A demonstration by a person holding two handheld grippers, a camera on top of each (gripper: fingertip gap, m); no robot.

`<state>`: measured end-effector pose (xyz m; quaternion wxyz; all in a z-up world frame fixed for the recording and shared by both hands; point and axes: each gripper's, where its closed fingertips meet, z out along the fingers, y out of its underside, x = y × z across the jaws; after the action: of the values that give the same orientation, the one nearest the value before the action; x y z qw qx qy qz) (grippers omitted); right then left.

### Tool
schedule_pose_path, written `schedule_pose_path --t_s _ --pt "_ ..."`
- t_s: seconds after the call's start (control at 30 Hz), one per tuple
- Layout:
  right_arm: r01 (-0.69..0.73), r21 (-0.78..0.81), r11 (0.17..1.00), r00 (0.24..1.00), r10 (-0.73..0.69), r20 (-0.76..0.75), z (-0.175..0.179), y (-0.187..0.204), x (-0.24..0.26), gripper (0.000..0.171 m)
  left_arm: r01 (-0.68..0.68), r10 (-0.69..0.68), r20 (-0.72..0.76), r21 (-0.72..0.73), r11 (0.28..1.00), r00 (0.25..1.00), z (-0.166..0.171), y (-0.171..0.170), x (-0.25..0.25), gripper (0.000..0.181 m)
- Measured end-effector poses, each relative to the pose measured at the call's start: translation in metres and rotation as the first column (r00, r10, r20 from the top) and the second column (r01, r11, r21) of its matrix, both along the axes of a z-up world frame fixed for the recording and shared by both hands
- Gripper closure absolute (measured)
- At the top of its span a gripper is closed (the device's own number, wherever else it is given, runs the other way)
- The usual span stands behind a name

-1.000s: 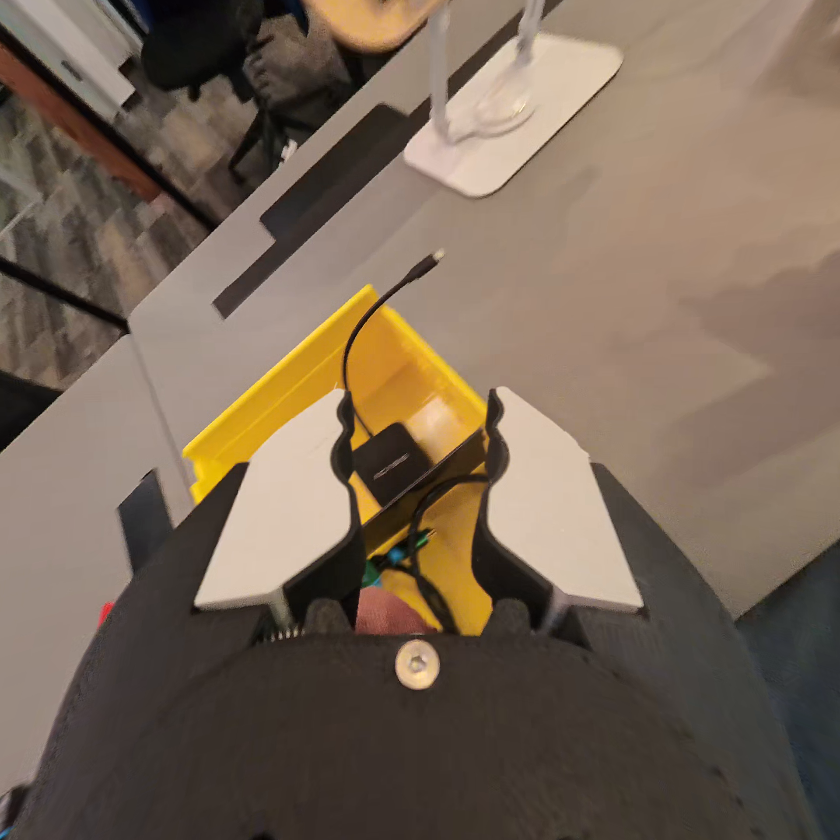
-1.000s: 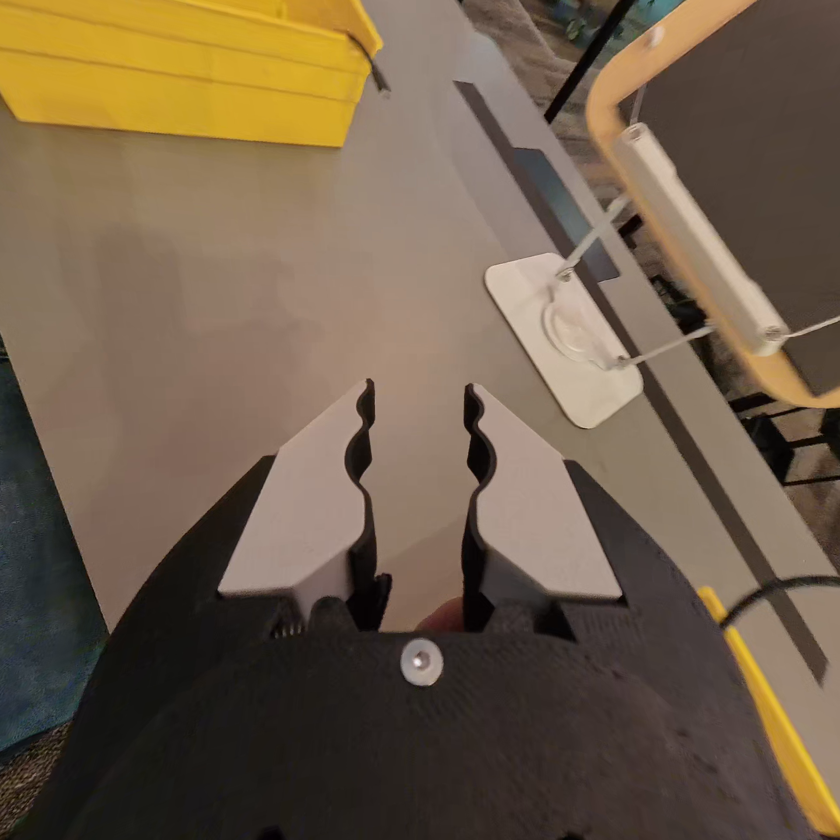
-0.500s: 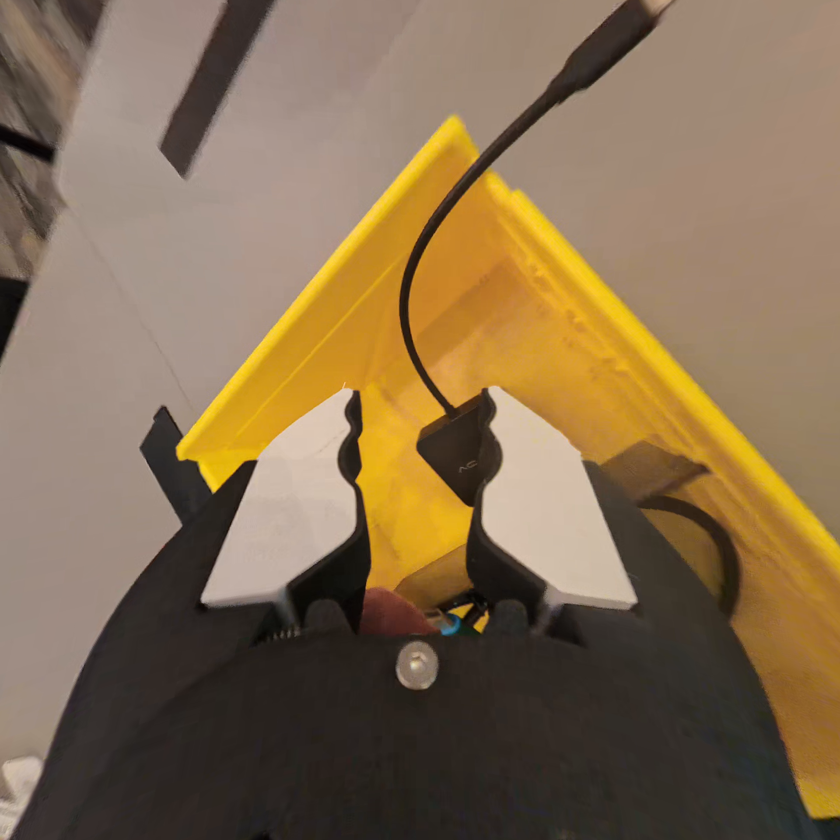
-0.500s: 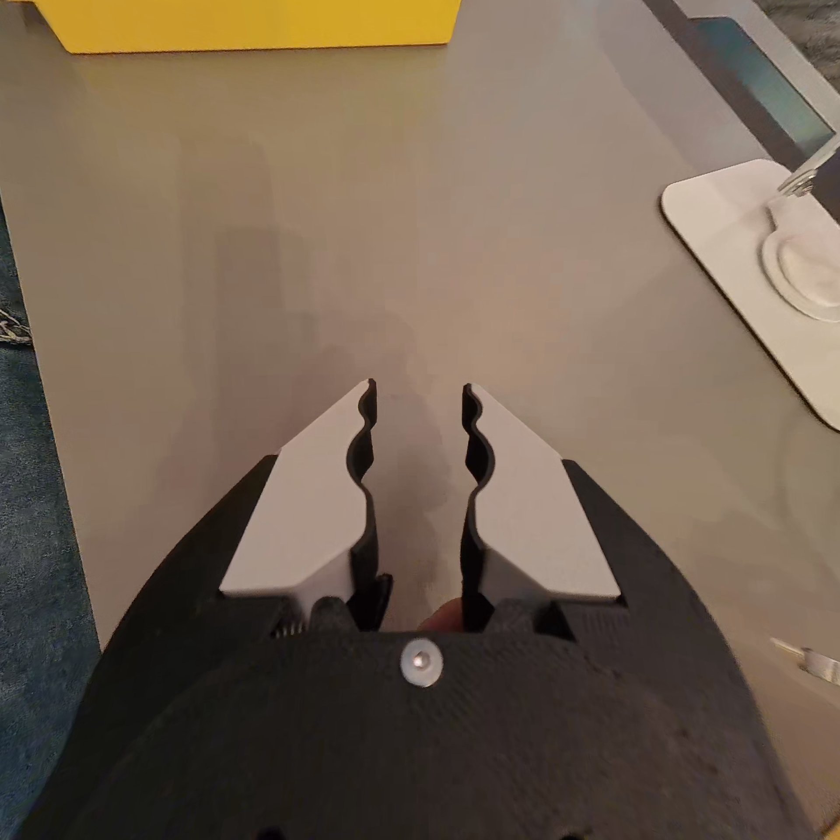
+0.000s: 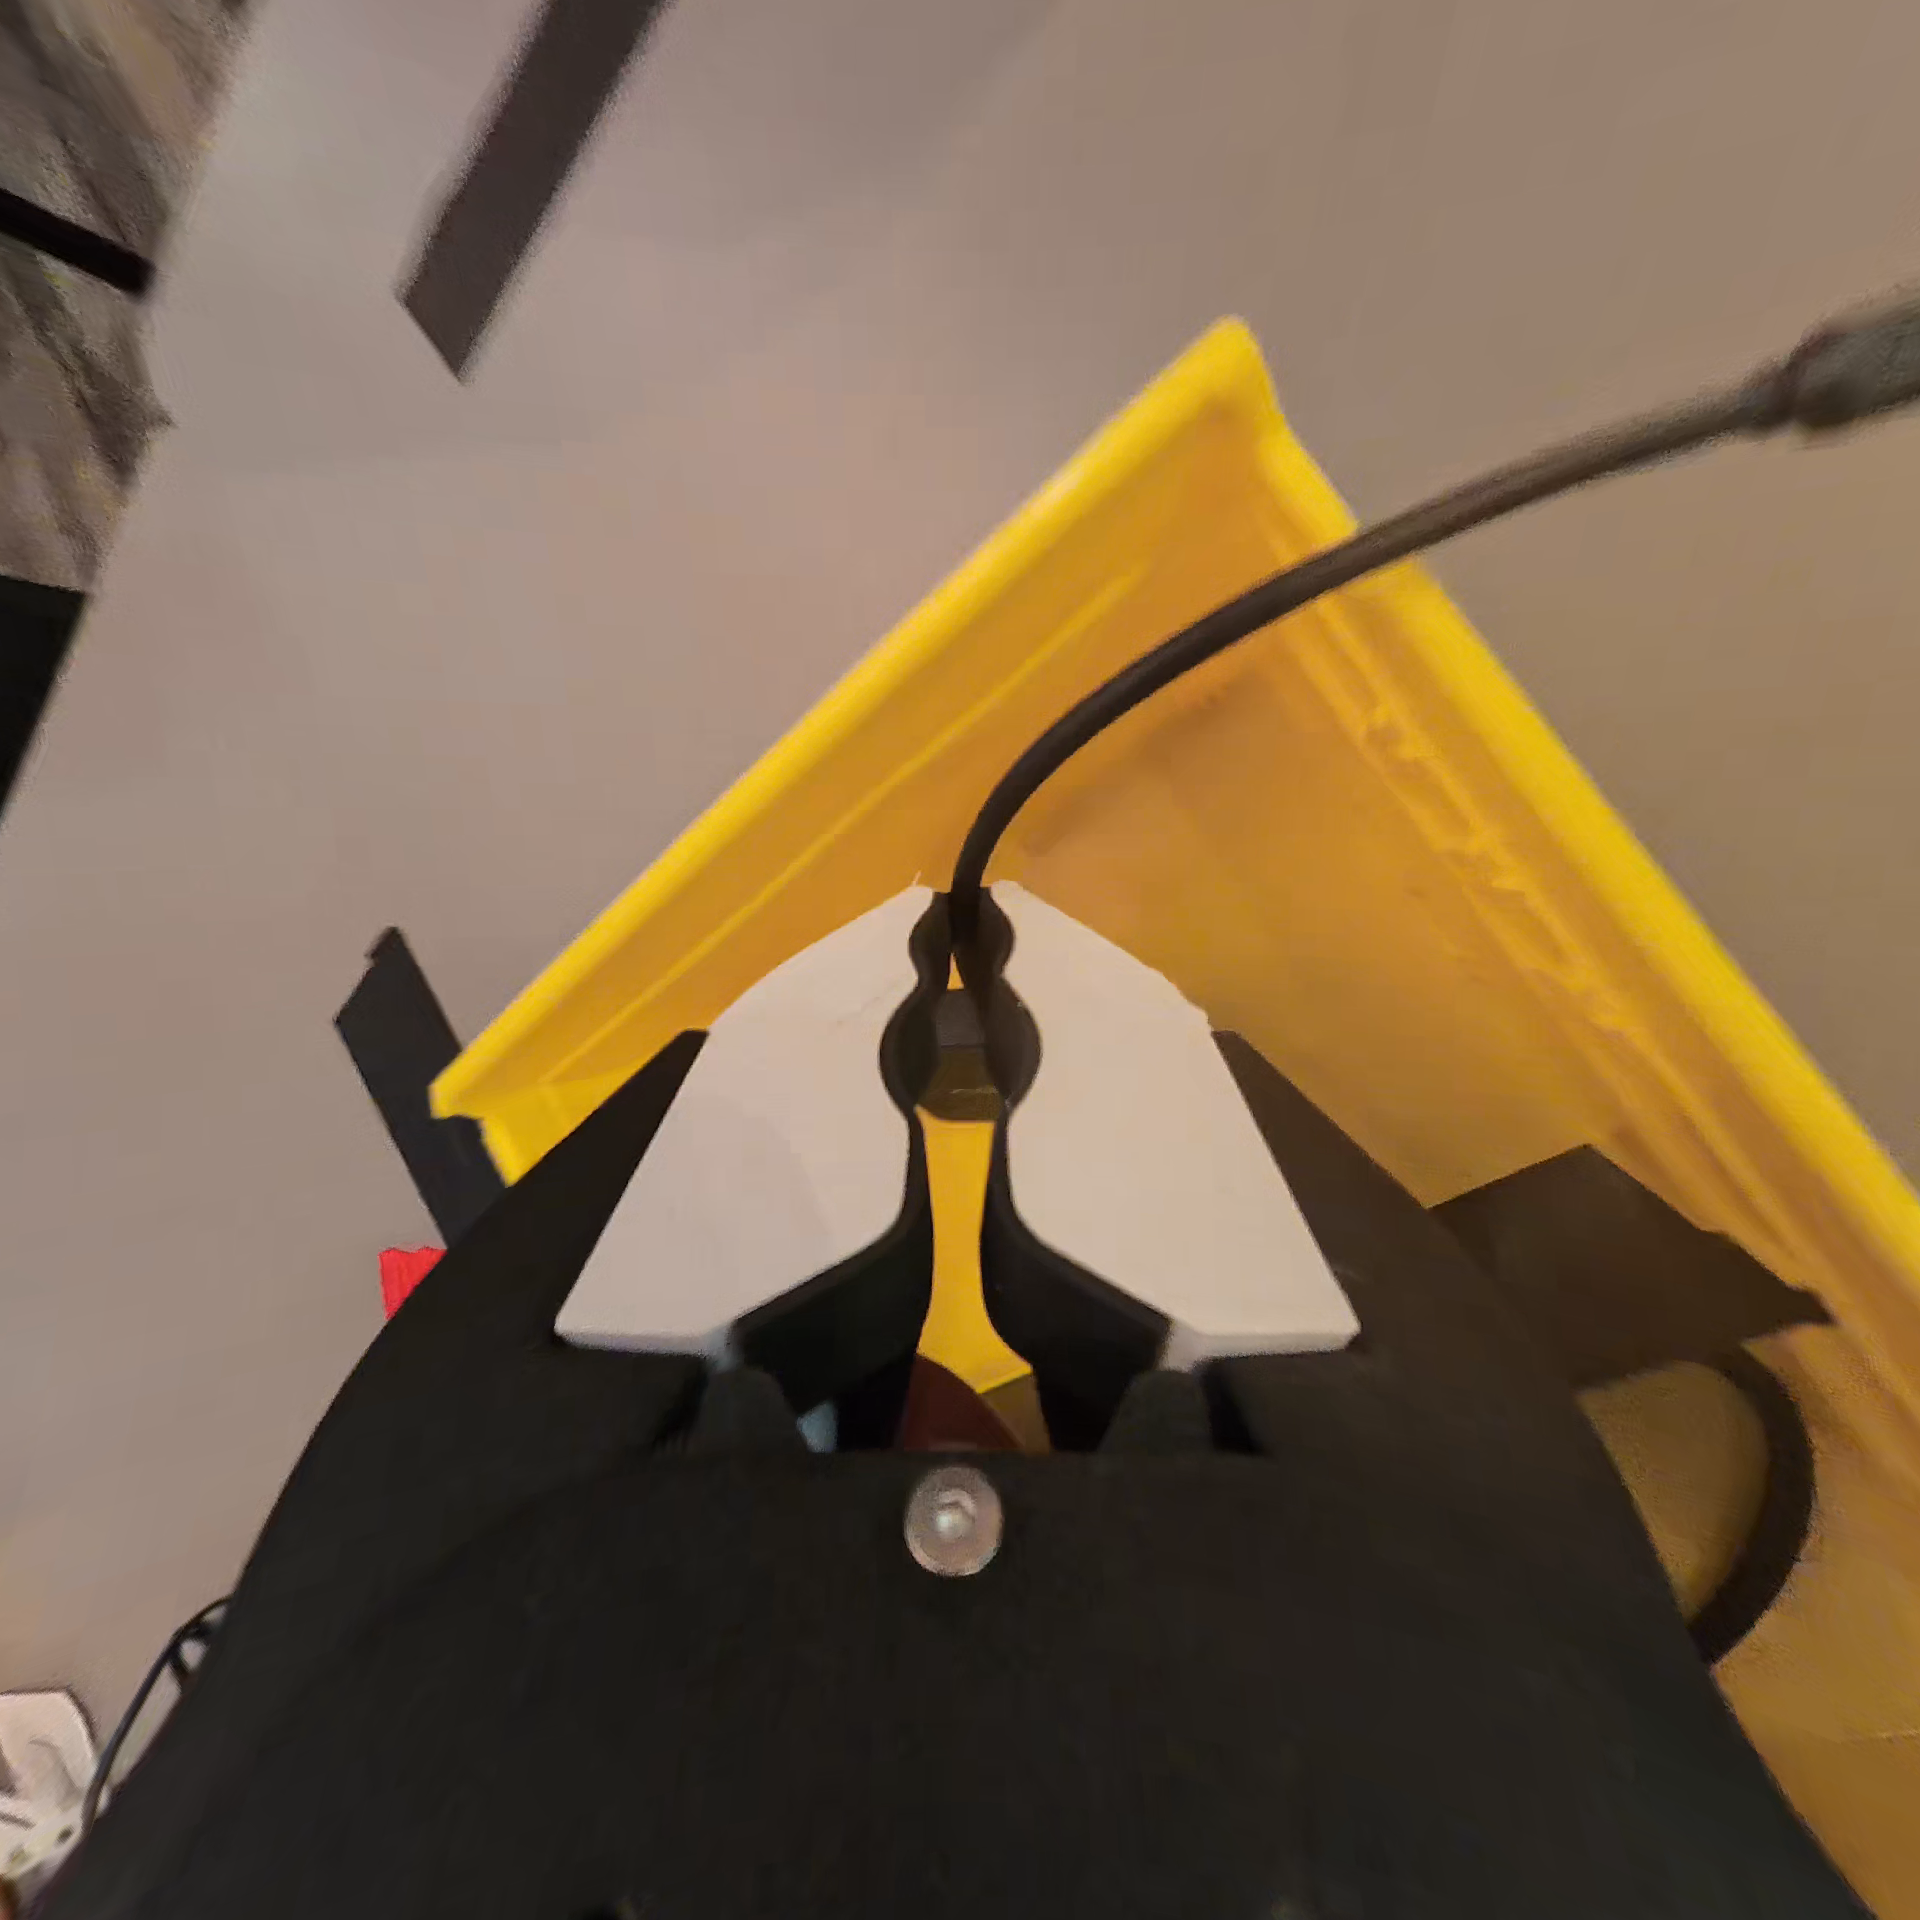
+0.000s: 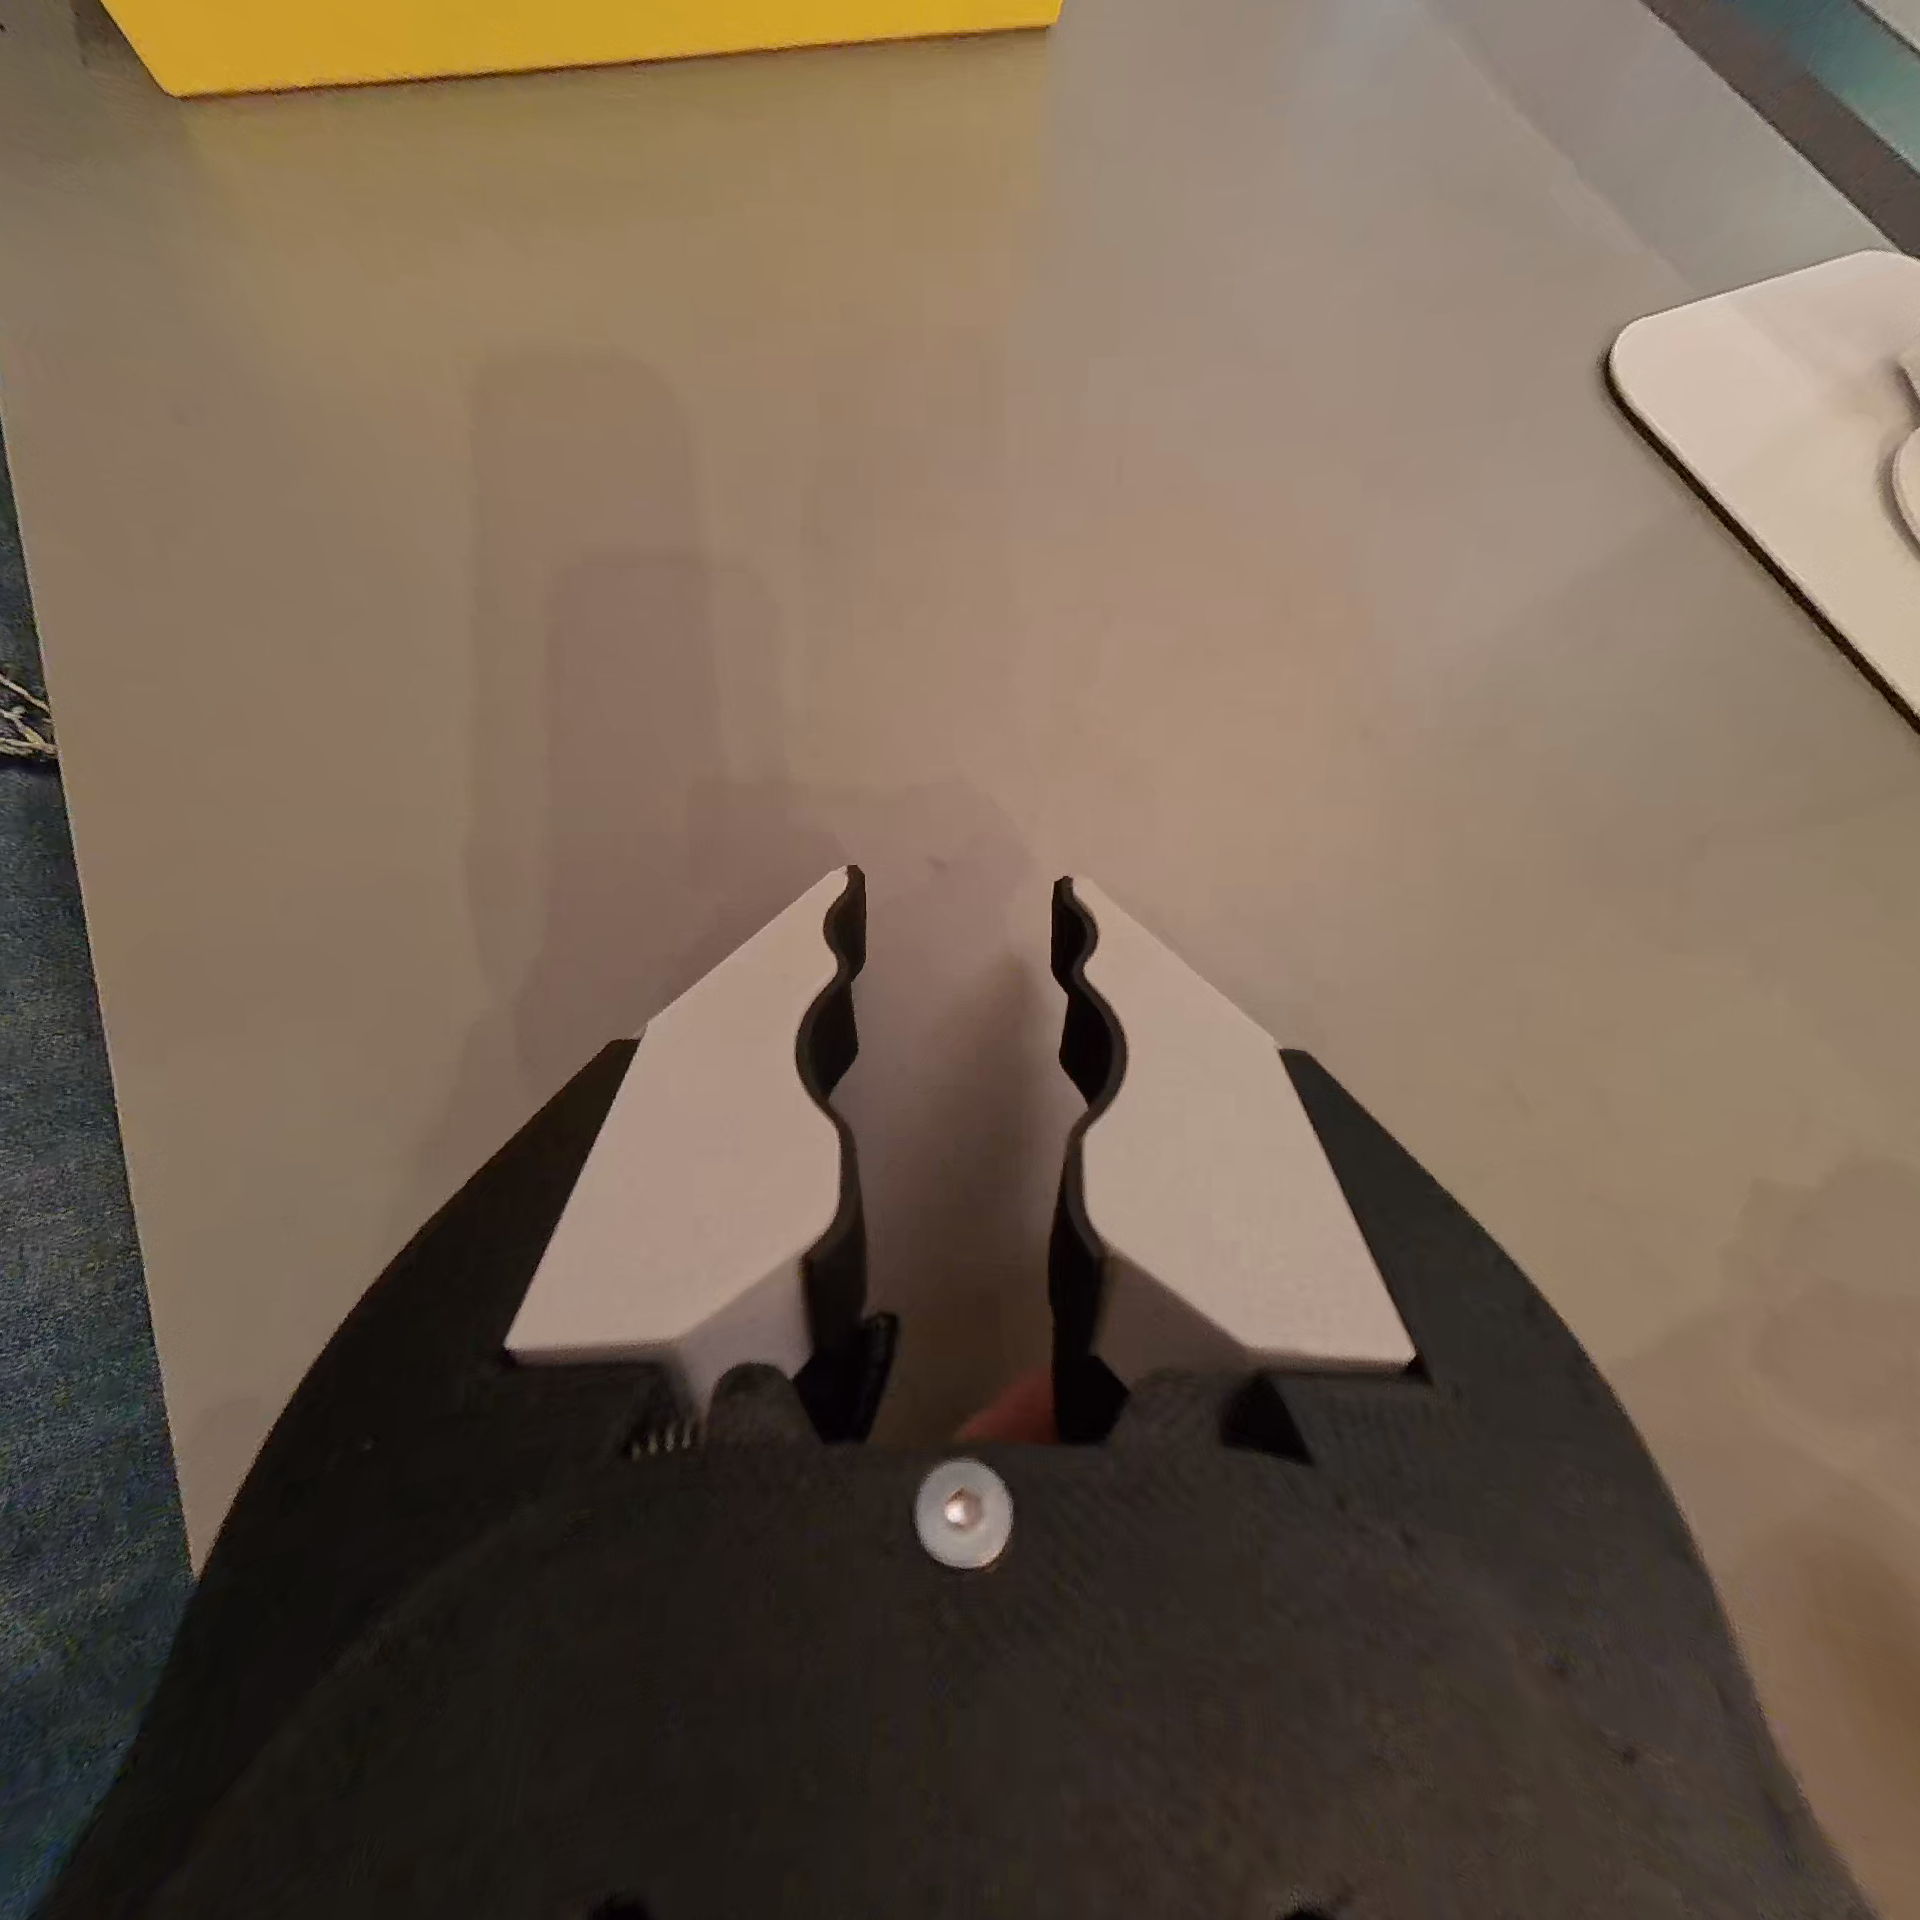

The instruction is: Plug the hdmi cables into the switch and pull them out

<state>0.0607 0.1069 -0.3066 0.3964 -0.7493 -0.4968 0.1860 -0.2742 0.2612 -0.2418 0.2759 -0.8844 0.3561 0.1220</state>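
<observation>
My left gripper (image 5: 958, 904) is shut inside the yellow bin (image 5: 831, 748). It holds the small black switch (image 5: 961, 1029) at the end where its black cable (image 5: 1195, 665) leaves. Most of the switch is hidden between the fingers. The cable curves up and right to a blurred plug (image 5: 1849, 374) above the bin's rim. My right gripper (image 6: 956, 883) is open and empty, low over the bare grey table (image 6: 935, 416).
A black divider (image 5: 1621, 1257) and a loop of another black cable (image 5: 1766, 1507) lie in the bin at the right. A second yellow bin (image 6: 582, 42) stands at the far edge of the right wrist view. A white stand base (image 6: 1787, 436) sits at the right. Left tips to right tips: about 40 cm.
My left gripper moved down into the bin and closed on the black switch, which earlier lay beside its right finger. The right gripper moved lower and forward over the table and stayed open.
</observation>
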Motion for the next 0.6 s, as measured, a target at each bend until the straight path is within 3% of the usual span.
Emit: schedule_pose_path --t_s 0.17,0.3,0.37,0.47,0.6 --pt "0.021 0.002 1.0 0.998 -0.021 -0.052 0.007 0.005 0.001 0.138 0.091 -0.105 0.065 0.193 0.977 0.992 0.077 -0.013 0.042 0.178" --pt "0.055 0.015 0.998 0.993 -0.053 -0.103 0.016 0.011 0.005 0.137 0.277 -0.303 0.088 0.229 0.933 0.949 0.108 -0.044 0.125 0.178" --pt "0.112 0.026 0.993 0.987 -0.108 -0.121 0.022 0.019 0.015 0.137 0.385 -0.403 0.068 0.188 0.904 0.913 0.096 -0.061 0.173 0.178" --pt "0.214 0.02 0.977 0.965 -0.208 -0.163 0.028 0.032 0.034 0.139 0.525 -0.526 0.0 0.067 0.848 0.85 0.05 -0.085 0.231 0.178" --pt "0.305 0.005 0.952 0.935 -0.298 -0.193 0.027 0.044 0.055 0.145 0.6 -0.603 -0.053 -0.065 0.797 0.796 -0.014 -0.101 0.273 0.178"
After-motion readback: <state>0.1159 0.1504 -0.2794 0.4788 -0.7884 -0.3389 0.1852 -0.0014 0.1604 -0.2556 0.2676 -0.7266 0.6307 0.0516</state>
